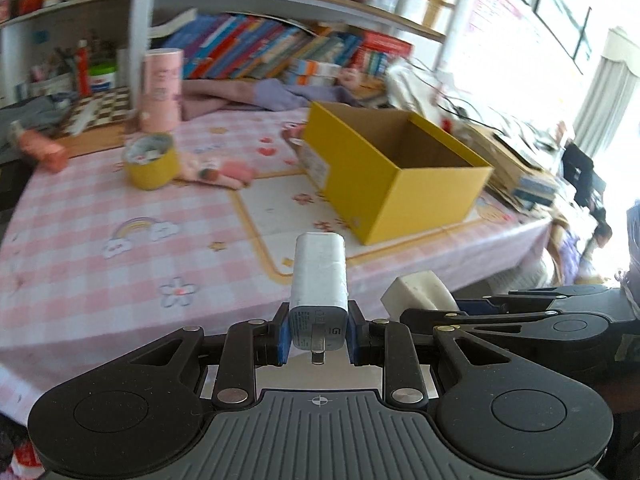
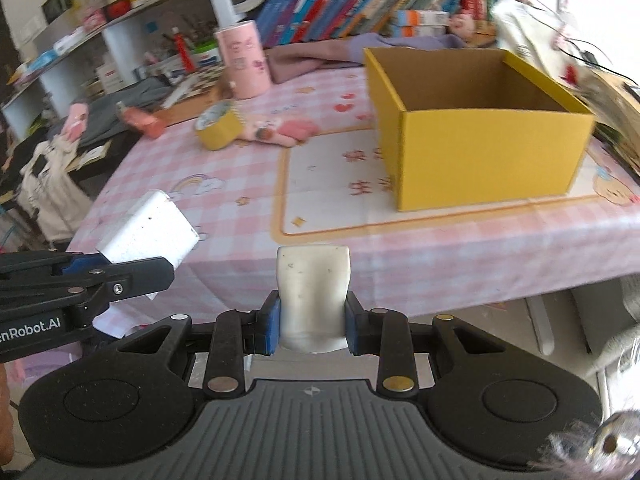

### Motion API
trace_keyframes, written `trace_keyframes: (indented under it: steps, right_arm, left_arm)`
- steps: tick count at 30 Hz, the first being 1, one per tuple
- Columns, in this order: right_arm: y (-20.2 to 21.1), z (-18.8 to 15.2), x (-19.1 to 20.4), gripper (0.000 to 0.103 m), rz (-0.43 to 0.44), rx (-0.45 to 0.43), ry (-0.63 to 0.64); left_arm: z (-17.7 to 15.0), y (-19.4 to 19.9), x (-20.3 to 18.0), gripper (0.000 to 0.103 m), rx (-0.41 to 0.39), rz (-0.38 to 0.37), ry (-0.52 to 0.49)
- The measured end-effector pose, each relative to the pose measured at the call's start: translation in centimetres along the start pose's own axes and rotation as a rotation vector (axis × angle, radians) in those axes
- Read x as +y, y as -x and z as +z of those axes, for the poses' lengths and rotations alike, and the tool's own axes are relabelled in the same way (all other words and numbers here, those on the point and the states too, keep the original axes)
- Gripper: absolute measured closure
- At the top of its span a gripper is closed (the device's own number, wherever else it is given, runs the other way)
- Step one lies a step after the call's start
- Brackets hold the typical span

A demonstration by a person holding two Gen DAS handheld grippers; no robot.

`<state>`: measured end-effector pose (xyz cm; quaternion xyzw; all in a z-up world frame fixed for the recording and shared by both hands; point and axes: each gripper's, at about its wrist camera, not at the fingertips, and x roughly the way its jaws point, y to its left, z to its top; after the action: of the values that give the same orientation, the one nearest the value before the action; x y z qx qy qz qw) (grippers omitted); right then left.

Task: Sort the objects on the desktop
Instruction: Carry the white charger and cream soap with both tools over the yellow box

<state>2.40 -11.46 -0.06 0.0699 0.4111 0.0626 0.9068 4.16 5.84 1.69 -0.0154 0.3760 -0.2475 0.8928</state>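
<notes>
A: Closest to the left wrist lens, the left gripper (image 1: 318, 334) has its blue pads clamped on a white rectangular plastic plug charger (image 1: 319, 276), metal prongs facing the camera.

B: The right wrist view shows no prongs, only that charger's blank side (image 2: 150, 232) sticking up at the far left. Nearest there is the right gripper (image 2: 311, 324), its jaws squeezed on a cream-white squarish block (image 2: 313, 288) that stands upright between the pads.

A: In the left view that block (image 1: 420, 290) just peeks out past the black arm on the right.

B: Both held things hang off the near edge of the pink checked tablecloth (image 2: 240, 184), not over it. The open yellow cardboard box (image 2: 484, 148) sits ahead toward the table's right edge; its inside looks bare brown as far as I can see.

A: Left of the box, mid-table, lie a yellow roll of tape (image 1: 152, 164) and a pink soft toy (image 1: 224, 172), with a tall pink cylinder (image 1: 160, 88) behind near the back edge.

B: Books (image 2: 340, 4) line the shelf behind. Between grippers and box is only cloth.
</notes>
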Motion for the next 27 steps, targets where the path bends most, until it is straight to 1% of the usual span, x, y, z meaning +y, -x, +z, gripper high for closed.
trace_keyframes:
  steps: [7, 13, 27]
  right_arm:
    - [0.8, -0.3, -2.2, 0.075, -0.052, -0.001, -0.058]
    - [1.0, 0.1, -4.2, 0.075, -0.085, -0.009, -0.081]
    - [0.7, 1.7, -8.0, 0.075, -0.108, -0.012, -0.105]
  left_arm:
    - [1.1, -1.9, -2.0, 0.078, 0.027, -0.057, -0.073]
    - [2.1, -3.6, -3.8, 0.078, 0.043, -0.097, -0.124]
    - [4.0, -6.2, -6.7, 0.078, 0.051, -0.128, -0.177]
